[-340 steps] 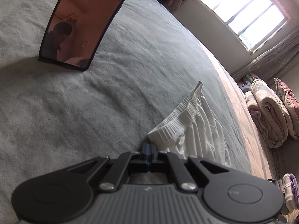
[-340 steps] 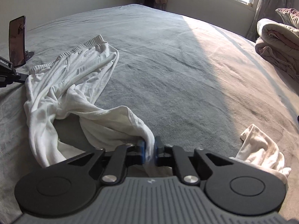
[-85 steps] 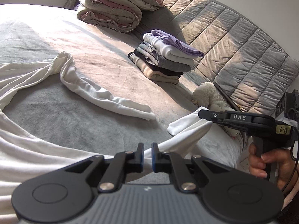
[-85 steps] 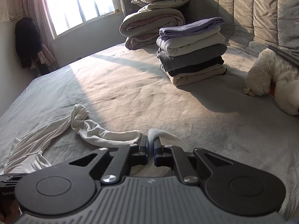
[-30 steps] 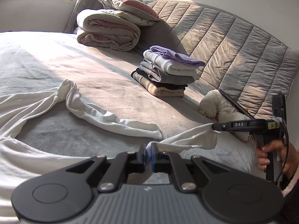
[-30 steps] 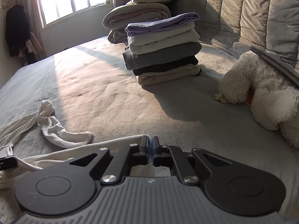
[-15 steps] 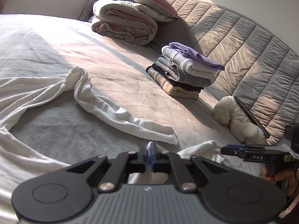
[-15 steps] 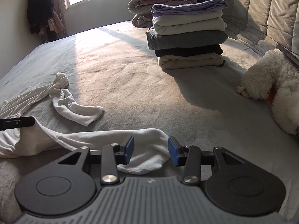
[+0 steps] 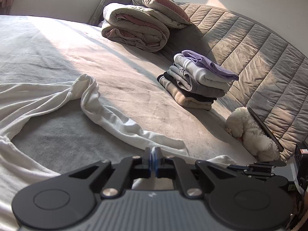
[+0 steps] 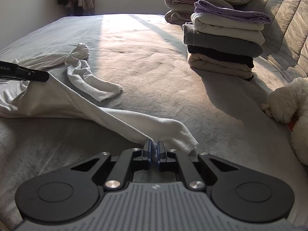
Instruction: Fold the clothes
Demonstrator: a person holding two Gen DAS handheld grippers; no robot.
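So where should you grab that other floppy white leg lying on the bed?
Probably at the free cuff end of the loose trouser leg, coming from the headboard side. That end lies flat and open on the bed, while farther up it bunches into a twisted knot that is harder to pinch neatly.

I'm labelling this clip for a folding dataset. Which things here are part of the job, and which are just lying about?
In the job:
white trousers
left gripper, shut on them
right gripper, shut on them

Lying about:
stack of folded clothes
rolled duvet
pillow
white plush toy
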